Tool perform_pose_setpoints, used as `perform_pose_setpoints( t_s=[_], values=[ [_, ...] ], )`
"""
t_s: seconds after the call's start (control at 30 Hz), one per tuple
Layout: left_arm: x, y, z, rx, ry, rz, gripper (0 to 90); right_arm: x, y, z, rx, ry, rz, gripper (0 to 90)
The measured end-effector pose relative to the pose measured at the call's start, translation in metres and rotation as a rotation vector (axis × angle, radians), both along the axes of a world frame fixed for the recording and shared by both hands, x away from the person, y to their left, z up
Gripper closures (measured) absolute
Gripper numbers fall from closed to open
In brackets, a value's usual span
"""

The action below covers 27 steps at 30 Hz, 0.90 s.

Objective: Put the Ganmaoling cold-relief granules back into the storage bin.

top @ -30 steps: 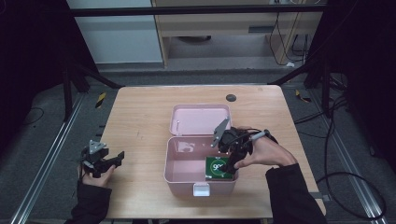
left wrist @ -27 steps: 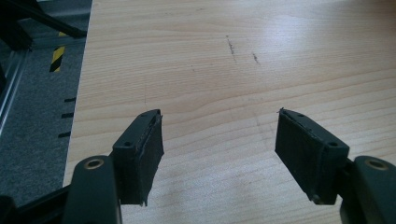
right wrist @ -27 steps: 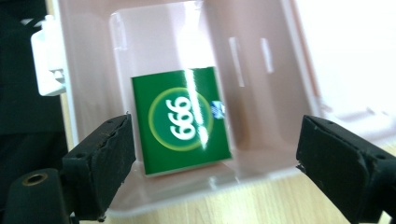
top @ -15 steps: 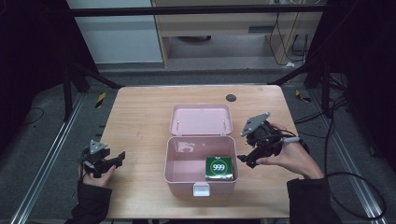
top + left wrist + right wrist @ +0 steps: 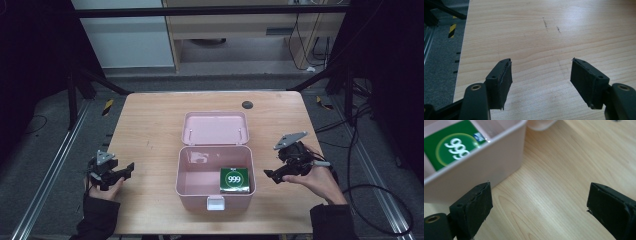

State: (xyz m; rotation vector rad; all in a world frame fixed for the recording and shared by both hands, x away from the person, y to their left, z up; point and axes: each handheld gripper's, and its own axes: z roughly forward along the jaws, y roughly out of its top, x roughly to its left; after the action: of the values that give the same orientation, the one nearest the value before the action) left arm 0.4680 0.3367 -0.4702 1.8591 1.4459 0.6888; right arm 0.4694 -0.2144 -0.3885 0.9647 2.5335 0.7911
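Two hand-held grippers flank an open pink box [image 5: 215, 172] at the middle of a wooden table [image 5: 150, 120]. The box's hinged lid [image 5: 215, 128] lies folded back flat at 12 o'clock of the tub. Inside the tub, in the corner toward 4 o'clock, a small green packet [image 5: 234, 180] printed "999" lies flat, label up, close against the right wall.

The left gripper [image 5: 117, 172] sits near the table's 8 o'clock edge, well apart from the box; in the left gripper view its jaws stand wide apart over bare wood, holding nothing. The right gripper [image 5: 274, 176] sits at 3 o'clock of the box, just beside its right wall; in the right gripper view its jaws are likewise spread wide and empty, with the tub wall and the packet beyond the left jaw.

Handling, as a judgement: the packet looks like a thin carton, light and fairly stiff but crushable, with a printed face that may be slick. Lying flat beside the wall, it offers little to grip from the right; the free edges toward 9 and 12 o'clock seem the better hold, pinched across its thin sides with light pressure. The box looks like rigid moulded plastic, light enough to slide if pushed; its white front latch [image 5: 215, 202] sits at 6 o'clock.
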Motion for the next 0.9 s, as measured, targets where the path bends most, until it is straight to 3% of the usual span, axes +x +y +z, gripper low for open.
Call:
perform_pose_setpoints(
  t_s=[0.2,0.27,0.33,0.43,0.47,0.53,0.6,0.73,0.9],
  values=[
    [0.0,0.0,0.0,-0.001,0.003,-0.006,34.0,0.001,-0.011,-0.02,0.037,0.002,-0.099,6.1],
    [0.0,0.0,0.0,-0.004,0.005,-0.01,36.1,0.002,-0.018,-0.032,0.058,-0.019,-0.162,6.2],
    [0.0,0.0,0.0,-0.003,0.006,-0.011,36.2,0.002,-0.02,-0.035,0.064,-0.021,-0.175,6.4],
    [0.0,-0.001,0.0,-0.001,0.01,-0.01,36.8,0.004,-0.031,-0.05,0.064,-0.045,-0.263,6.9],
    [0.0,-0.001,0.0,-0.001,0.01,-0.01,36.9,0.004,-0.031,-0.05,0.064,-0.045,-0.263,6.9],
    [0.001,-0.001,-0.001,0.0,0.015,-0.009,36.9,0.006,-0.041,-0.058,0.098,-0.067,-0.326,7.0],
    [0.001,-0.001,-0.001,0.001,0.017,-0.011,36.9,0.005,-0.044,-0.06,0.108,-0.074,-0.348,7.0],
    [0.002,-0.001,-0.002,0.004,0.016,-0.014,36.1,0.001,-0.057,-0.071,0.189,-0.126,-0.427,8.3],
    [0.002,-0.001,-0.004,0.008,0.021,-0.016,35.3,0.0,-0.063,-0.079,0.215,-0.147,-0.477,7.9]
  ],
)
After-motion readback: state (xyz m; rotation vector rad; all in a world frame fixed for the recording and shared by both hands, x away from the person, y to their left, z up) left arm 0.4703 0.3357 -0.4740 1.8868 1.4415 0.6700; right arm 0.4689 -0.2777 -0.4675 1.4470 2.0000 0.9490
